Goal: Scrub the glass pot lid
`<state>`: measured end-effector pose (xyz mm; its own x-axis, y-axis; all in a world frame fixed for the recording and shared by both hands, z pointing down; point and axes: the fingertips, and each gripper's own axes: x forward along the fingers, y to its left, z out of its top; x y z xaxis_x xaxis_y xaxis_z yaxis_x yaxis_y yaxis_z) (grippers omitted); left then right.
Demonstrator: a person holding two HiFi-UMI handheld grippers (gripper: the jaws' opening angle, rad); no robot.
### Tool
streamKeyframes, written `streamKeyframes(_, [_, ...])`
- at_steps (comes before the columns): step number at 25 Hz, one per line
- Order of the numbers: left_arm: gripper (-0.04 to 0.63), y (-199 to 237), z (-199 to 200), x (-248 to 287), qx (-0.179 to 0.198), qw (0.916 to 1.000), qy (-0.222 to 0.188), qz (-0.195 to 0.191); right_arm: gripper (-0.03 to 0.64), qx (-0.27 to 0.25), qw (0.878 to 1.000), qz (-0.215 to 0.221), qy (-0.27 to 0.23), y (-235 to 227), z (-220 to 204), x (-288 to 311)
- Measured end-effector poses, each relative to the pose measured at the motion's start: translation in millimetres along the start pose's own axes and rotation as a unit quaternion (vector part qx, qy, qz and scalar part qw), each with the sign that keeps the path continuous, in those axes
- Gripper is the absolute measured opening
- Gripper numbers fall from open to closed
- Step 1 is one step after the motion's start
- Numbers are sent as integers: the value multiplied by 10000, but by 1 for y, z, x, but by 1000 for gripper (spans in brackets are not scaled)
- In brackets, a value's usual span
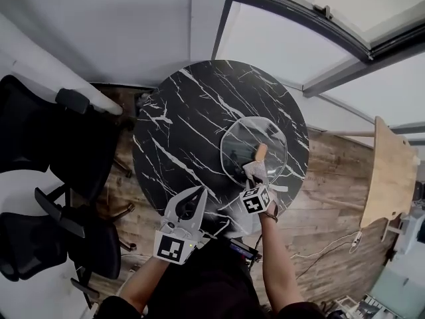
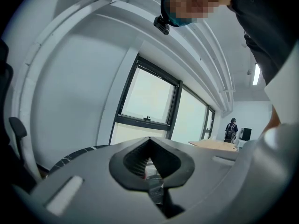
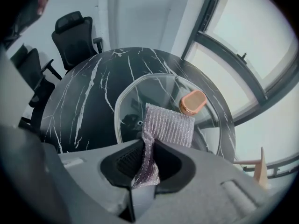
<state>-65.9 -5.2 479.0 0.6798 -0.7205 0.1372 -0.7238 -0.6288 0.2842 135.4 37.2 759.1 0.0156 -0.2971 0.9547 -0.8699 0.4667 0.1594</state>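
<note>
Between the jaws of my right tool (image 3: 147,144) sits a silvery mesh scrub pad (image 3: 167,124), clamped by its near end, with its free end fanning out past the tips. That free end lies over the glass pot lid (image 3: 135,101), just short of the copper-coloured knob (image 3: 192,101) at the lid's centre; I cannot tell whether the pad presses on the glass. From the head view, the right tool (image 1: 256,169) comes in over the lid's 6 o'clock rim and points toward the knob (image 1: 261,151), with the pad (image 1: 253,173) at its tips.

My left tool (image 2: 149,141) has its jaws together at the tips and nothing held between them. Its camera looks up and away at a window (image 2: 149,101), and a person (image 2: 231,129) stands far off at its 3 o'clock. From above, the left tool (image 1: 198,191) hangs at the 7 o'clock edge of the bench (image 1: 179,111), well apart from the lid (image 1: 238,141).

The lid lies flat, knob up, on the round black marble bench (image 3: 84,92), off-centre toward 4 o'clock. Black office chairs (image 1: 46,145) stand at the bench's 9 o'clock, on the floor (image 1: 332,171) of wood planks. A pale wooden board (image 1: 392,171) shows at 3 o'clock, and the window (image 1: 279,45) runs from 12 round to 2 o'clock
</note>
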Motion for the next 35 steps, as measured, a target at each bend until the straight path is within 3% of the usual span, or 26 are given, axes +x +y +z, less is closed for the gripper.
streamKeyframes(6, [2, 27, 0, -16, 24, 10000, -1, -49, 69, 455, 9988, 180, -35, 36, 31, 5])
streamKeyframes(12, [2, 48, 1, -29, 38, 10000, -13, 91, 67, 326, 9986, 400, -113, 71, 56, 14])
streamKeyframes(17, [2, 53, 4, -34, 80, 9999, -38, 57, 67, 476, 9974, 485, -254, 77, 71, 18])
streamKeyframes(26, [2, 55, 3, -36, -31, 9999, -53, 121, 67, 916, 9893, 1011, -523, 92, 79, 14])
streamKeyframes(31, [2, 56, 2, -38, -47, 9999, -21, 128, 67, 1289, 9753, 1645, -712, 106, 86, 9])
streamKeyframes(35, [2, 60, 0, -40, -84, 9998, 1, 177, 66, 1597, 9492, 2465, -1127, 119, 94, -13])
